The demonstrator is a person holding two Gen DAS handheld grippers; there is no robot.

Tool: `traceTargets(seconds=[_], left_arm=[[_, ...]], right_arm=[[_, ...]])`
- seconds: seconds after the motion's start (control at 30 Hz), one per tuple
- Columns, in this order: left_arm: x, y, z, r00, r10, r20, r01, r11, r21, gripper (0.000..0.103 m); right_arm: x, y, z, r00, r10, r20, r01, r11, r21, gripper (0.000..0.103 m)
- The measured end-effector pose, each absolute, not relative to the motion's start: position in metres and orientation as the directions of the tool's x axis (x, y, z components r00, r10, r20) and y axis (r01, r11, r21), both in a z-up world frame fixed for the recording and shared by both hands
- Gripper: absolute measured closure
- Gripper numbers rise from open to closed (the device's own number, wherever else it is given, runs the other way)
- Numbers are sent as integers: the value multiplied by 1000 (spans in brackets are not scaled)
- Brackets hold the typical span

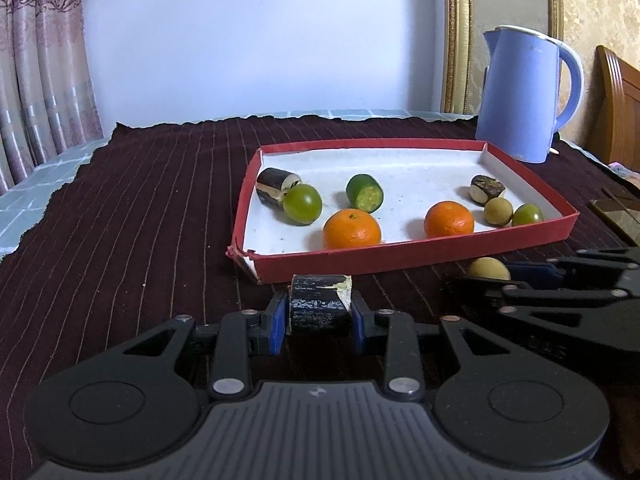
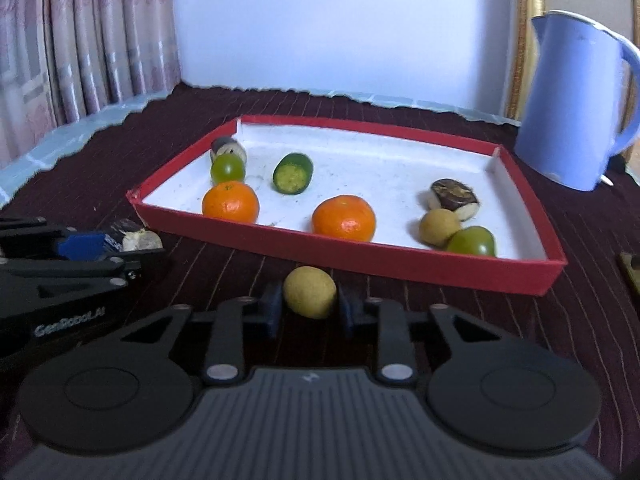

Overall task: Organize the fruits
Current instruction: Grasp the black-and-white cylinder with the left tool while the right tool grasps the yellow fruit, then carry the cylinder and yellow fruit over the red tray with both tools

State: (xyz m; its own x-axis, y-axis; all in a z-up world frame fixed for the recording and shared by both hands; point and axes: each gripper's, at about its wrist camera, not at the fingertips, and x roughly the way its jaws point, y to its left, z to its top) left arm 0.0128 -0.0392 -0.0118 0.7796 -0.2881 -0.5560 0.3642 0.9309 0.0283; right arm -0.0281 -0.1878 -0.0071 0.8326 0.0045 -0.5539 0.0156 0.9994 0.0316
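Left gripper [image 1: 319,316] is clamped on a dark cut cylinder piece [image 1: 318,304], held just in front of the red tray [image 1: 400,258] near its front-left corner. Right gripper [image 2: 309,311] has its pads against a yellow-brown round fruit [image 2: 310,291], also outside the tray's front wall. Inside the tray lie 2 oranges [image 1: 352,229], 2 green fruits and other pieces, on a table with dark striped cloth [image 1: 152,208]

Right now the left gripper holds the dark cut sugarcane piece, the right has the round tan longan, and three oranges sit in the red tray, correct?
Only the count is wrong: two oranges sit in the red tray, as the right wrist view shows.
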Motion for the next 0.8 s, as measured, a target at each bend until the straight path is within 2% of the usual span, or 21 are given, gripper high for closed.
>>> traceTargets(seconds=[0.43, 0.8], left_arm=[[2, -66, 8, 805, -265, -531, 360, 930, 81, 72], [8, -80, 21, 825, -238, -512, 326, 941, 90, 71]], right_arm=[[-70, -214, 17, 883, -103, -457, 138, 990, 43, 75], [-72, -228, 29, 894, -145, -424, 193, 979, 72, 75]])
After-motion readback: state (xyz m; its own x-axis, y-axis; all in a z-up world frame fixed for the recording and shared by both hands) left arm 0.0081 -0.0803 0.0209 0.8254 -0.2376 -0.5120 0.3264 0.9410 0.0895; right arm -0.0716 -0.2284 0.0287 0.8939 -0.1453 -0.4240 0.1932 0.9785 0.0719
